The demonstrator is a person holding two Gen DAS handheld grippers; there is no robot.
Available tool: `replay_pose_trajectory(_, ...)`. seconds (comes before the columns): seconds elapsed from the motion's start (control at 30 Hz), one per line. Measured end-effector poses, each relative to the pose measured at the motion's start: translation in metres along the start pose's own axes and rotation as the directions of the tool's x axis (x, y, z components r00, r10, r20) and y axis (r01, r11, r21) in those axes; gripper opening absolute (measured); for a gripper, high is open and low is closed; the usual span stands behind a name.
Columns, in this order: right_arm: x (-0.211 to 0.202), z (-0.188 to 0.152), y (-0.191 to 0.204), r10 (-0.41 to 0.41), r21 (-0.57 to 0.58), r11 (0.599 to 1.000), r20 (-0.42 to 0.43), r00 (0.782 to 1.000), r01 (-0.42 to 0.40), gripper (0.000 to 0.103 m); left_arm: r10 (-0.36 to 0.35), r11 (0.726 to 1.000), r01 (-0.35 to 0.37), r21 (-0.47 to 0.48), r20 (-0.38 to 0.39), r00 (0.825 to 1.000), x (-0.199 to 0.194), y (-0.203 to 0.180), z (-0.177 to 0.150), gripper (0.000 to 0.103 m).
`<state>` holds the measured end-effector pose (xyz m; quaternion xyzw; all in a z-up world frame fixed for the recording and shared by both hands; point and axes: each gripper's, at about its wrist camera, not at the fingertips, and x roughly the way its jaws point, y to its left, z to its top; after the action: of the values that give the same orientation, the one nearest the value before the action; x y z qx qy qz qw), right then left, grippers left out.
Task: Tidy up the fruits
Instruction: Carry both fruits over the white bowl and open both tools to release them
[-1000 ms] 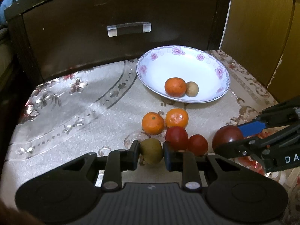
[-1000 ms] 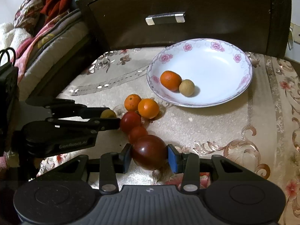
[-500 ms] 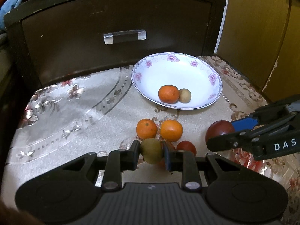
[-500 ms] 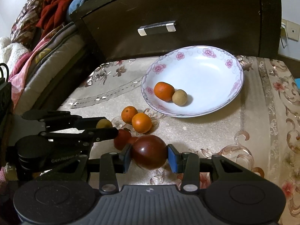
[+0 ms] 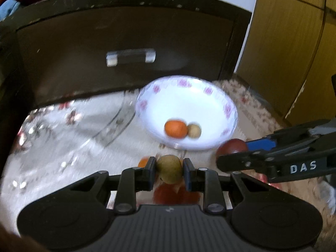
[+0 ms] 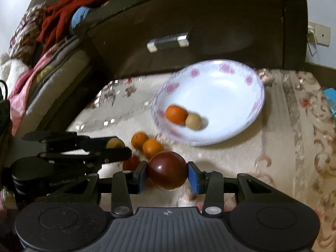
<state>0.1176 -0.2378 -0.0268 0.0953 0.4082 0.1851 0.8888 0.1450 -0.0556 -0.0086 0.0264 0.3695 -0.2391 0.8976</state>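
Observation:
My left gripper (image 5: 169,172) is shut on a greenish-brown round fruit (image 5: 169,171) and holds it above the cloth. My right gripper (image 6: 167,176) is shut on a dark red round fruit (image 6: 167,170), also off the table. Each gripper shows in the other's view, the right one (image 5: 229,153) beside the left, the left one (image 6: 117,147) beside the right. A white plate with pink flowers (image 5: 218,96) (image 6: 241,77) lies ahead; an orange (image 6: 176,114) and a small tan fruit (image 6: 193,121) rest in it. Two oranges (image 6: 147,142) and small red fruits (image 5: 174,193) lie on the cloth below the grippers.
A dark wooden drawer front with a clear handle (image 5: 131,57) stands right behind the plate. The table has a patterned beige cloth (image 6: 283,147). Bedding and red clothes (image 6: 58,21) pile up at the left; a wooden cabinet (image 5: 294,42) stands at the right.
Both grippers have risen with their fruits and come nearer the plate. The fruits on the cloth have slid down under the grippers in both views.

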Motion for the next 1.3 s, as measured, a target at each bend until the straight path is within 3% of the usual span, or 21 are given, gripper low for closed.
replay_pose_trajectory(0.33,0.007,0.034,-0.023,-0.049,0.014,0.999,0.084,0.995,0.048,0.035,0.009,1.0,-0.01,0.02,0.038,0.999,0.035,-0.01,0.047,0.035)
replay_pose_trajectory(0.7,0.021,0.043,-0.041,-0.066,0.049,0.997,0.098,0.993,0.061,0.039,0.026,1.0,-0.026,-0.013,0.015,1.0,0.065,-0.009,0.06,0.035)
replay_pose_trajectory(1.0,0.009,0.046,-0.046,-0.068,0.074,0.996,0.139,0.988,0.059,0.043,0.033,0.999,-0.032,-0.012,0.028,0.999,0.06,-0.01,0.062,0.037)
replay_pose_trajectory(1.3,-0.008,0.04,-0.032,-0.065,0.071,0.996,0.144,0.987,0.055,0.044,0.057,0.998,-0.056,-0.023,0.044,0.997,0.025,-0.005,0.055,0.038)
